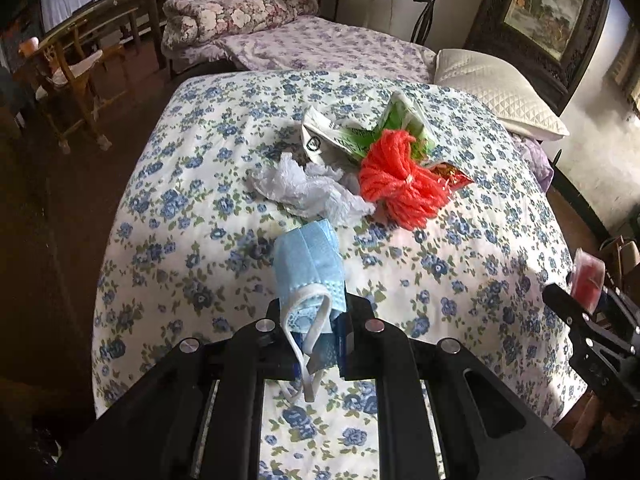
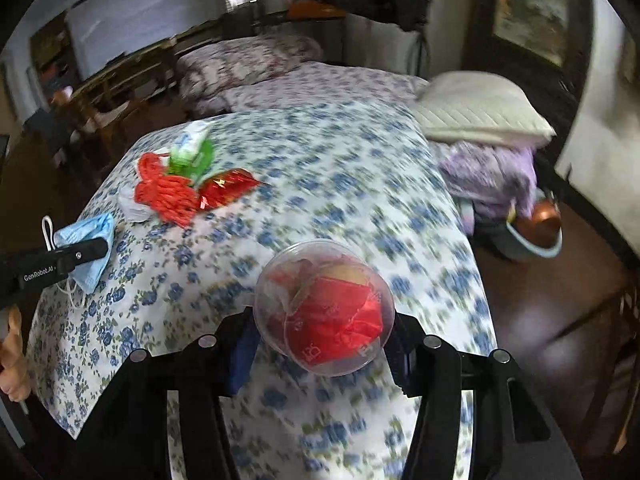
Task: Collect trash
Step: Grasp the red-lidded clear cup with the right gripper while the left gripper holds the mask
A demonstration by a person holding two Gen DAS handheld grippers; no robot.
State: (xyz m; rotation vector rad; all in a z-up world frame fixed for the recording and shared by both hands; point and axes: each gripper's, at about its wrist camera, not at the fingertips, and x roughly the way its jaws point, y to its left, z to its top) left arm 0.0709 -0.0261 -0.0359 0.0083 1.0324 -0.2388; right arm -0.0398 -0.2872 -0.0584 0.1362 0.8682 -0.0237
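My left gripper (image 1: pixel 316 320) is shut on a blue face mask (image 1: pixel 308 264) and holds it above the flowered bedspread (image 1: pixel 200 240). The mask also shows in the right wrist view (image 2: pixel 90 240). My right gripper (image 2: pixel 324 344) is shut on a clear plastic cup (image 2: pixel 324 312) stuffed with red wrappers. On the bed lie a bundle of orange yarn (image 1: pixel 396 176), a crumpled white plastic bag (image 1: pixel 308 188), a green and white packet (image 1: pixel 360 132) and a red foil wrapper (image 2: pixel 228 188).
A white quilted pillow (image 1: pixel 496 88) lies at the bed's head on the right. A second bed with a folded floral quilt (image 1: pixel 236 12) stands behind. A wooden chair (image 1: pixel 72 76) stands at the left. A basin with a copper pot (image 2: pixel 536 232) sits on the floor at the right.
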